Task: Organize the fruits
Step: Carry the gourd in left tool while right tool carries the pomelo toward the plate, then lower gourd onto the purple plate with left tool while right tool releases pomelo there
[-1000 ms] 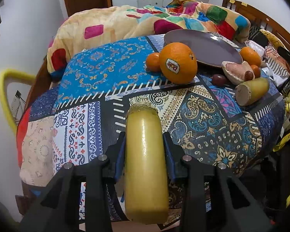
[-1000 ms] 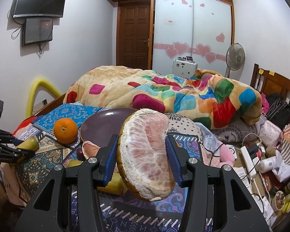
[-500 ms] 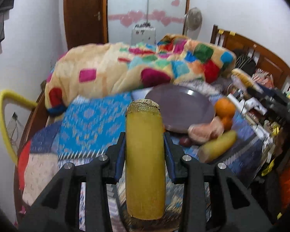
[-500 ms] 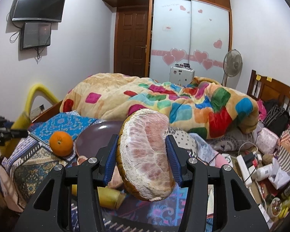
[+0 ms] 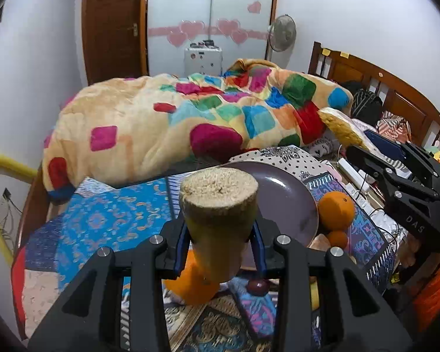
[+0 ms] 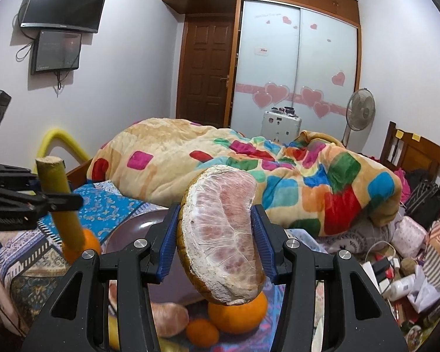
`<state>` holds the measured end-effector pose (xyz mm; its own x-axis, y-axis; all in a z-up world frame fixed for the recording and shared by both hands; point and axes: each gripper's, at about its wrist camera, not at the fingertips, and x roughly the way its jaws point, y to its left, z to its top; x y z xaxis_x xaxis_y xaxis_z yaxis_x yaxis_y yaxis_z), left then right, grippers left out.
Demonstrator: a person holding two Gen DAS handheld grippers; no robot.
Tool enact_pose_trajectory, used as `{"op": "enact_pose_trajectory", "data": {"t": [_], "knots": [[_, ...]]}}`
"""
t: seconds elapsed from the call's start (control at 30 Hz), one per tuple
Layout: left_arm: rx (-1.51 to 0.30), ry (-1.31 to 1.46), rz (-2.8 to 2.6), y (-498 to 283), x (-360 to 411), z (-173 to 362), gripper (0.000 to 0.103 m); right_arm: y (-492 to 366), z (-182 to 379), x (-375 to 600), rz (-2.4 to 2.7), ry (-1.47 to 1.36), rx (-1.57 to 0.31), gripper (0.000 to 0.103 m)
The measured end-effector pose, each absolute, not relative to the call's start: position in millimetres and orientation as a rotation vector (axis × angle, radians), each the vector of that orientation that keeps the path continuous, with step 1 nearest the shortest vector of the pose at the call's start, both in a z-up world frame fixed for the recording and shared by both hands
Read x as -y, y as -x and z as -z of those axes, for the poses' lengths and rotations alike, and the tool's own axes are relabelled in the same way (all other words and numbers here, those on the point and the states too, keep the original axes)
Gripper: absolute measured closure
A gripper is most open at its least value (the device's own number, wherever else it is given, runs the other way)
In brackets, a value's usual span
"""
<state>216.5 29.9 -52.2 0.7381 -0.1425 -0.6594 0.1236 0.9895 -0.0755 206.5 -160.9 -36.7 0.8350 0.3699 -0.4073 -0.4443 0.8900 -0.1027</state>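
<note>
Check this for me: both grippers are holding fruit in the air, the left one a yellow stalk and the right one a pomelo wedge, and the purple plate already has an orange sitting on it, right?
Not quite. The purple plate has nothing on it in the left wrist view; the orange sits beside its rim on the cloth. The rest holds: the left gripper grips the yellow stalk, the right gripper the pomelo wedge.

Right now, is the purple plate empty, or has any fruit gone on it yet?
Empty as far as it shows: the purple plate has a bare surface in the left wrist view, with the large orange beside its rim. The held yellow stalk hides its near edge.
</note>
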Motion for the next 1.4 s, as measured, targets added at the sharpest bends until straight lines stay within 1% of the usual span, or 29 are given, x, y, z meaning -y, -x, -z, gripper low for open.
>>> {"op": "enact_pose_trajectory", "data": {"t": [0.3, 0.53, 0.8, 0.93, 1.03, 1.13, 1.3, 1.4], "knots": [[-0.825, 0.007, 0.184, -253, -13, 76, 0.067, -236, 58, 141, -0.451, 0.267, -0.46, 0.058], [-0.943, 0.075, 0.211, -285, -20, 97, 0.067, -263, 77, 132, -0.491, 0.259, -0.605, 0.058], [-0.951, 0.048, 0.202, -302, -11, 99, 0.067, -287, 83, 125, -0.526, 0.242, -0.716, 0.058], [-0.962, 0.041, 0.201, -308, -10, 99, 0.067, -288, 91, 119, -0.516, 0.267, -0.739, 0.058], [-0.974, 0.043, 0.217, -308, -11, 101, 0.06, -288, 95, 118, -0.533, 0.26, -0.774, 0.057], [-0.972, 0.062, 0.221, -303, -15, 101, 0.059, -283, 96, 120, -0.539, 0.257, -0.767, 0.057], [-0.933, 0.038, 0.204, -287, -16, 94, 0.058, -268, 80, 125, -0.523, 0.267, -0.692, 0.057], [-0.893, 0.032, 0.185, -274, -19, 85, 0.053, -256, 67, 132, -0.508, 0.266, -0.642, 0.057]]}}
